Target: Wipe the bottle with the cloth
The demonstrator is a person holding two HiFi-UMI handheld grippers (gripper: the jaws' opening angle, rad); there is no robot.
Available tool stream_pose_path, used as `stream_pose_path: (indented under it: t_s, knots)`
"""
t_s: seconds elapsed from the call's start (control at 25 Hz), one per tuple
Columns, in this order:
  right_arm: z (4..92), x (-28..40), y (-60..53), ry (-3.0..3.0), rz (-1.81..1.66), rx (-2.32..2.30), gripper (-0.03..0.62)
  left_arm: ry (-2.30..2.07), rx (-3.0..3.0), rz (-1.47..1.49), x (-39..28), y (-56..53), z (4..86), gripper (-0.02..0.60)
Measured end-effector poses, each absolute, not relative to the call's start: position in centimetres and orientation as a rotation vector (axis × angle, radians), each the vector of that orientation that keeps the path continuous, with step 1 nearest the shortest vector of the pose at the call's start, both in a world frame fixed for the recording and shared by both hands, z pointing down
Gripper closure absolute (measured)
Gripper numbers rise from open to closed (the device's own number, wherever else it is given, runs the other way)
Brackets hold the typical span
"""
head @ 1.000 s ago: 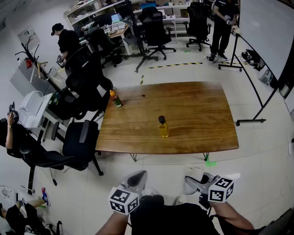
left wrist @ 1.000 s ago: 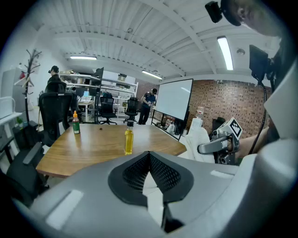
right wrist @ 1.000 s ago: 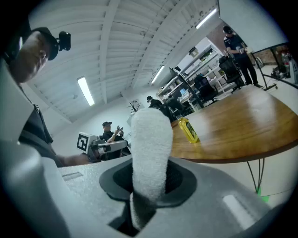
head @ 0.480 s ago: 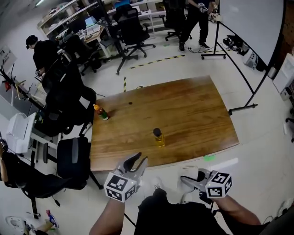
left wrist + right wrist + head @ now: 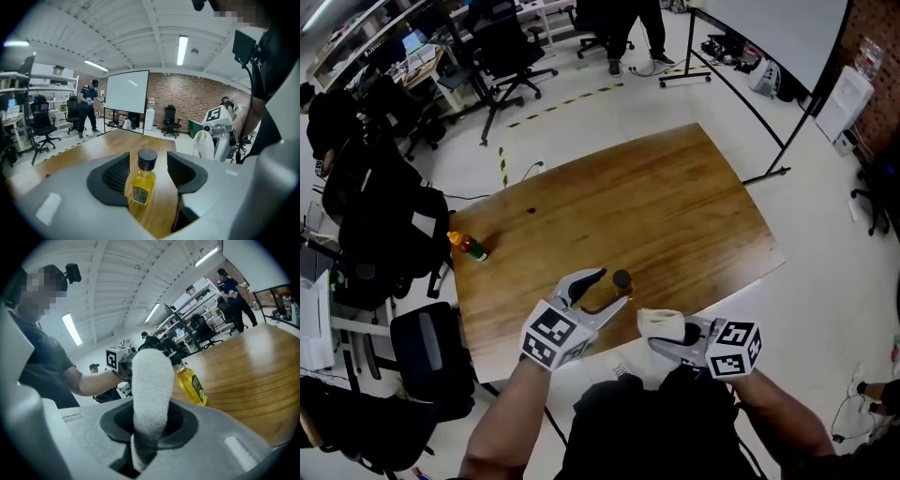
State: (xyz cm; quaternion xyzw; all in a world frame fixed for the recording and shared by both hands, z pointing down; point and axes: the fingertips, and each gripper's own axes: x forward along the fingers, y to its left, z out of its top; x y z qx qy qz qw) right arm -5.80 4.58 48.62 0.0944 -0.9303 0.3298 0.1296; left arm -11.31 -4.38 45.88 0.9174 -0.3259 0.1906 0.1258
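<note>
In the head view an orange-capped bottle [image 5: 469, 247] stands at the table's [image 5: 675, 197] left edge, at 9 o'clock from the task's bottle [image 5: 622, 279] and well apart from it. Office chairs [image 5: 427, 349] stand on the floor just beyond that edge.

The left hand-held gripper [image 5: 610, 289] reaches over the near table edge. Its jaws stand wide, having just been opening. The bottle stands in the gap between them, out near the tips. The left gripper view shows the pads on either side of it, not pressing on it.

The bottle is near the table's near edge, roughly midway along it. It stands upright, its long axis vertical, black cap on top, yellow liquid inside and a label facing the left hand-held gripper. From it the wood runs broad toward 12 and 2 o'clock. The edge at 6 o'clock lies close.

The right hand-held gripper [image 5: 660, 336] hangs at 4 o'clock from the bottle, off the table edge, near it but apart. Its jaws are clamped on a folded white cloth [image 5: 661, 322], which sticks out past the tips toward the bottle.
</note>
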Motion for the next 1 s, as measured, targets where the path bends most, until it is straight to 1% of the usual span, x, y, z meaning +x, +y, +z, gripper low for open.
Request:
stream_pose_path:
  t_s: [0.24,0.36,0.44,0.48,0.76,1.0]
  knots:
    - [50.1,-7.9,4.0,-2.699,0.983,0.180,0.520,-0.823,2.646,0.475,-9.1,-5.8,47.1,0.319]
    - [51.3,-9.2,4.1,-2.668,1.016,0.085,0.520,-0.805,2.626,0.470,-8.3,-6.1,47.6,0.331]
    - [51.9,-9.7,3.7,-2.650,1.060,0.035,0.520,-0.820,2.608,0.448,-7.9,-6.4,47.4,0.385]
    - [52.2,-9.9,3.4,-2.643,1.078,0.017,0.520,-0.842,2.588,0.431,-7.8,-6.8,47.3,0.388]
    - [52.6,-12.0,0.2,-2.628,1.125,-0.090,0.520,-0.979,2.405,0.299,-10.2,-10.8,47.6,0.397]
    - [52.9,-13.0,-2.7,-2.521,1.266,-0.167,0.520,-0.959,2.400,0.331,-10.2,-11.8,48.0,0.400]
